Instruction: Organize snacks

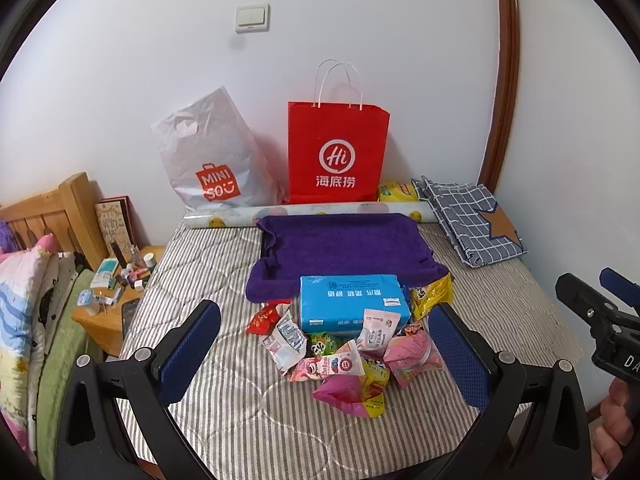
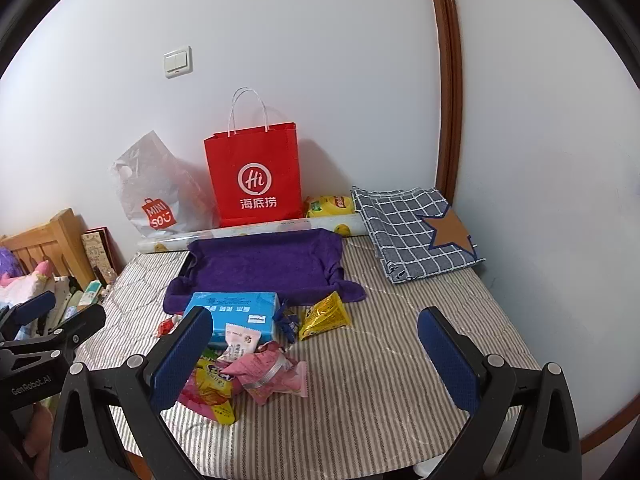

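Striped mattress [image 1: 224, 412]: snack pile [image 1: 344, 360] between spread left claw [image 1: 326, 354] fingers.

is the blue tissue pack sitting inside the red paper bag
No, the blue tissue pack lies on the striped bed in front of the purple towel, apart from the red paper bag.

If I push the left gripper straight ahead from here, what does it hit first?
Probably the snack pile lying between its open fingers on the striped mattress, nearest the pink packet. Beyond that sits the blue tissue pack. Depth is hard to judge, so the left gripper may pass above them.
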`<action>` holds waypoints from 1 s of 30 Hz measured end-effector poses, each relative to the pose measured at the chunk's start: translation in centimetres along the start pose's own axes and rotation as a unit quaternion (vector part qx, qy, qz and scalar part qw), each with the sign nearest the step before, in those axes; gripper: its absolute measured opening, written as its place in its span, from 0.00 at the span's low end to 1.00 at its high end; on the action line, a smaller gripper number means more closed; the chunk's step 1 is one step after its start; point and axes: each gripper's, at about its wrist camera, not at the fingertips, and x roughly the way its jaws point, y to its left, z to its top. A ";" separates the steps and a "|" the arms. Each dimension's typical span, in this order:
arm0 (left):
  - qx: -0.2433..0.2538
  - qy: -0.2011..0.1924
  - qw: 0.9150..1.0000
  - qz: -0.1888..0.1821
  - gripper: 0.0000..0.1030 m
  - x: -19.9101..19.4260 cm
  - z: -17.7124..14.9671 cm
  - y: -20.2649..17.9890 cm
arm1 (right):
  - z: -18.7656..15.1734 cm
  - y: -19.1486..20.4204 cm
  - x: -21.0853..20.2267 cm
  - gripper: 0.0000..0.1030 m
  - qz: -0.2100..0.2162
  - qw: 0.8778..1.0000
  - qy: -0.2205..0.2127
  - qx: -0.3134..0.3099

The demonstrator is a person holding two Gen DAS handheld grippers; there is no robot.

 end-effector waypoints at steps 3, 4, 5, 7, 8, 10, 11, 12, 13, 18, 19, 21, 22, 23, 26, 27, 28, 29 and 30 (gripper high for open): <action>0.001 -0.007 1.000 -0.002 1.00 -0.2 0.1 -0.1 | 0.0 0.1 -0.1 1.00 -0.003 1.000 -0.003 -0.004; 0.001 -0.006 1.000 -0.003 1.00 -0.2 0.1 -0.1 | -0.1 0.1 -0.2 1.00 -0.002 1.000 -0.004 -0.002; 0.002 -0.006 1.000 -0.004 1.00 -0.3 0.1 -0.1 | -0.2 0.1 -0.2 1.00 0.000 1.000 -0.004 0.000; 0.005 -0.008 1.000 -0.004 1.00 -0.3 0.1 -0.2 | -0.2 0.2 -0.3 1.00 0.003 1.000 -0.004 -0.001; 0.005 -0.008 1.000 -0.002 1.00 -0.3 0.2 -0.2 | -0.2 0.2 -0.4 1.00 0.002 1.000 -0.005 -0.003; 0.002 -0.007 1.000 -0.005 1.00 -0.4 0.1 -0.2 | -0.2 0.3 -0.6 1.00 0.003 1.000 -0.007 -0.002; 0.001 -0.007 1.000 -0.009 1.00 -0.4 0.1 -0.2 | -0.3 0.3 -0.6 1.00 0.006 1.000 -0.008 -0.001; 0.000 -0.006 1.000 -0.012 1.00 -0.4 0.0 -0.2 | -0.3 0.3 -0.6 1.00 0.011 1.000 -0.007 -0.001; 0.000 -0.004 1.000 -0.012 1.00 -0.3 0.0 -0.2 | -0.3 0.3 -0.5 1.00 0.014 1.000 -0.006 -0.003; 0.002 0.002 1.000 0.000 1.00 0.5 -0.1 -0.1 | -0.7 0.7 0.2 1.00 -0.003 1.000 -0.003 -0.013; 0.002 0.004 1.000 -0.001 1.00 0.7 -0.2 0.0 | -0.8 0.7 0.4 1.00 -0.004 1.000 0.000 -0.013; -0.002 0.013 1.000 0.000 1.00 1.4 -0.4 0.3 | -1.1 0.4 1.4 1.00 -0.008 1.000 0.012 -0.010; -0.004 0.017 1.000 0.000 1.00 1.7 -0.4 0.4 | -1.3 0.4 1.7 1.00 -0.012 1.000 0.018 -0.008; -0.007 0.020 1.000 -0.003 1.00 2.2 -0.5 0.6 | -1.4 0.3 2.3 1.00 -0.018 0.999 0.026 -0.005; -0.011 0.029 0.999 -0.010 1.00 3.2 -1.0 1.1 | -2.2 -0.1 4.0 1.00 -0.031 0.998 0.049 0.005; -0.012 0.034 0.999 -0.008 1.00 3.7 -1.2 1.2 | -2.6 -0.2 4.6 1.00 -0.027 0.998 0.053 0.006; -0.013 0.040 0.999 -0.005 1.00 4.3 -1.4 1.5 | -2.9 -0.2 5.1 1.00 -0.020 0.998 0.056 0.005; -0.016 0.048 0.999 0.000 1.00 4.9 -1.7 1.7 | -3.2 -0.2 5.6 1.00 -0.013 0.998 0.060 0.004; -0.017 0.056 0.998 0.000 1.00 5.5 -1.9 2.0 | -3.6 -0.2 6.3 1.00 -0.007 0.998 0.067 0.002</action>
